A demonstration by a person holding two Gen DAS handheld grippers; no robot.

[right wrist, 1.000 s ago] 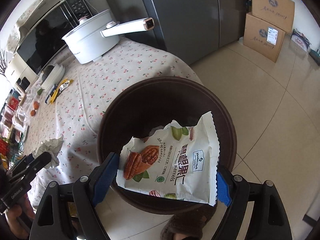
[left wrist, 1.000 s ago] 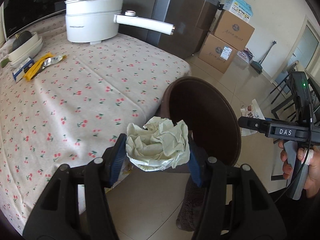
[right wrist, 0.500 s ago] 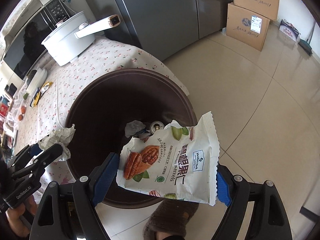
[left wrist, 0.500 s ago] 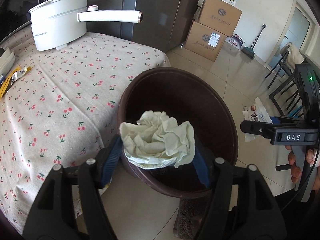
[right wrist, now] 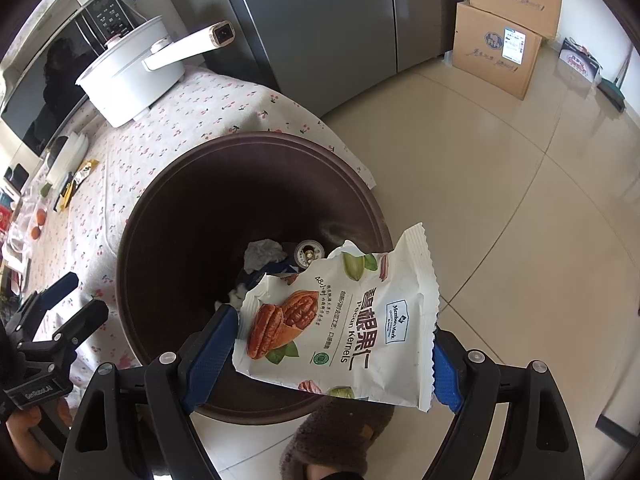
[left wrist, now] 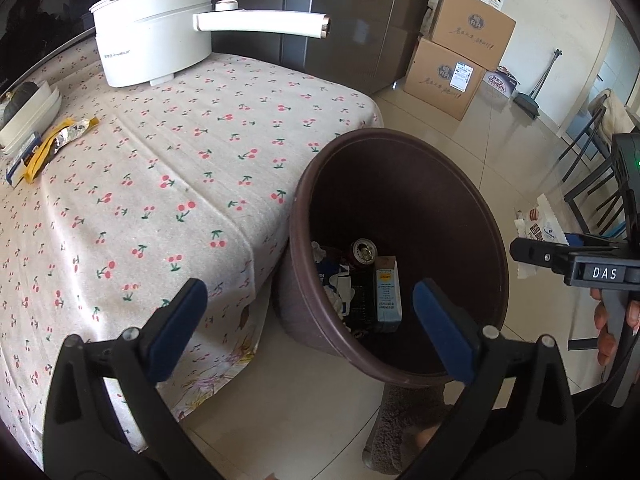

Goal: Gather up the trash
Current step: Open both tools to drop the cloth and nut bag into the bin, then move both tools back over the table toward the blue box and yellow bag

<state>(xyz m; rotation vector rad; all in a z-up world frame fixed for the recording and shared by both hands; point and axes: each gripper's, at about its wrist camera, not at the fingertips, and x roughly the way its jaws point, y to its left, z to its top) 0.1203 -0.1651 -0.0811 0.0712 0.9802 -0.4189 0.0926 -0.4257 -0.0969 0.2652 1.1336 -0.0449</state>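
Left wrist view first: the left gripper (left wrist: 306, 326) is opening, blue pads spread wide at the bottom of the frame with nothing between them. Right of centre sits the brown bin (left wrist: 494, 252), its mouth tilted toward the camera, and down at its bottom lie a can (left wrist: 364, 250), a small carton (left wrist: 387, 294) and some crumpled white paper (left wrist: 340, 286). The cherry-print tablecloth (left wrist: 160, 184) fills the left half, with a white pot (left wrist: 154, 50) at upper left and a yellow wrapper (left wrist: 54, 146) at the far left edge, trash not yet collected by the look of it. At the right edge the right gripper shows side-on, a hand (left wrist: 616, 328) on its grip.

Over to the right wrist view: the right gripper (right wrist: 336, 354) is clamped on a pecan kernel bag (right wrist: 340, 320), pads pressing both side edges, low in the frame. The bag hangs over the near right part of the bin's rim (right wrist: 128, 248), only partly above the opening. The left gripper shows at lower left, beside the bin.

Now the risk: that bag is light and flat, and its right side overhangs the rim toward the floor tiles (right wrist: 520, 208). Let go here and it could catch the rim or flutter outside. Shifting further over the dark middle looks safer. A careless swing could also knock the bin, which stands just beside the hanging cloth.
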